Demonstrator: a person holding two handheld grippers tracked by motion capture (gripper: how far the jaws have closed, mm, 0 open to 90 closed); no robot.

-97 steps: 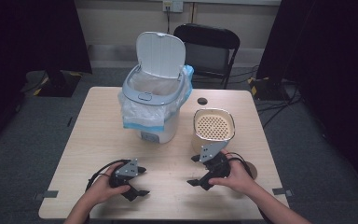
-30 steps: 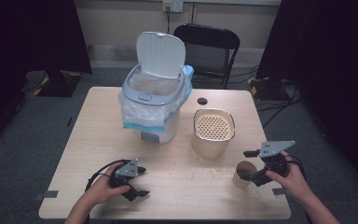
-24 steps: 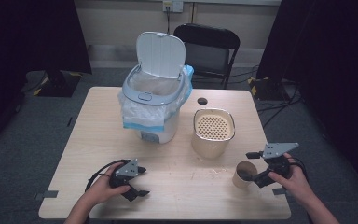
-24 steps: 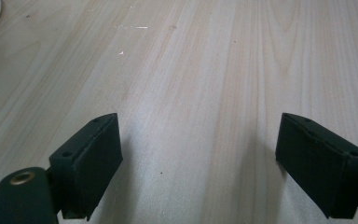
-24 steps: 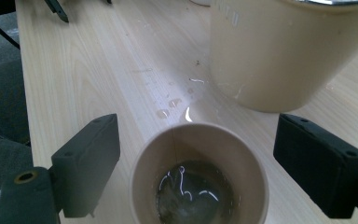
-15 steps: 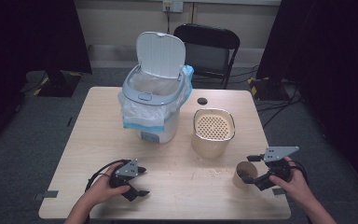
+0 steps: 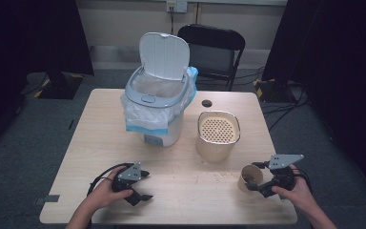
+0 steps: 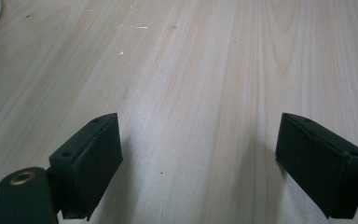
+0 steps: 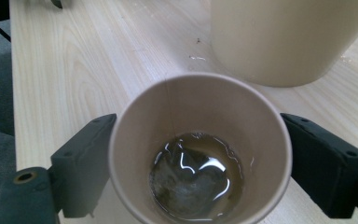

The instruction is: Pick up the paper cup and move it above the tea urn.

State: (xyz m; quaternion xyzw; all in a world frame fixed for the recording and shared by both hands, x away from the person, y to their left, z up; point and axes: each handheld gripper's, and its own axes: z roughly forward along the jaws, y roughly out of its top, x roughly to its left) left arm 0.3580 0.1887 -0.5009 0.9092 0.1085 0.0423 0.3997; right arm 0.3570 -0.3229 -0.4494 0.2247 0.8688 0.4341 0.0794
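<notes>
A brown paper cup [image 7: 246, 181] stands upright near the table's front right corner, between the jaws of my right gripper [image 7: 252, 177]. In the right gripper view both black pads press on the sides of the cup [image 9: 200, 100]. It holds a little brown liquid and a soaked tea bag [image 9: 191, 182], with a thin string running up the inner wall. I cannot tell whether the cup's base touches the table. My left gripper [image 7: 145, 186] lies on the table at the front left under a hand. The left gripper [image 8: 198, 158] has its jaws apart over bare wood.
A beige container with a perforated strainer insert [image 7: 218, 136] stands just beyond the cup, its wall [image 9: 284, 37] close ahead. A white lidded bin with a plastic liner [image 7: 157, 102] stands open at the back. A small black disc [image 7: 207, 103] lies behind; a black chair [image 7: 212, 47] beyond the wooden table [image 7: 90, 138].
My right gripper moved from beside the beige container to the front right with the cup, then sank lower toward the table. The left gripper stayed still.
</notes>
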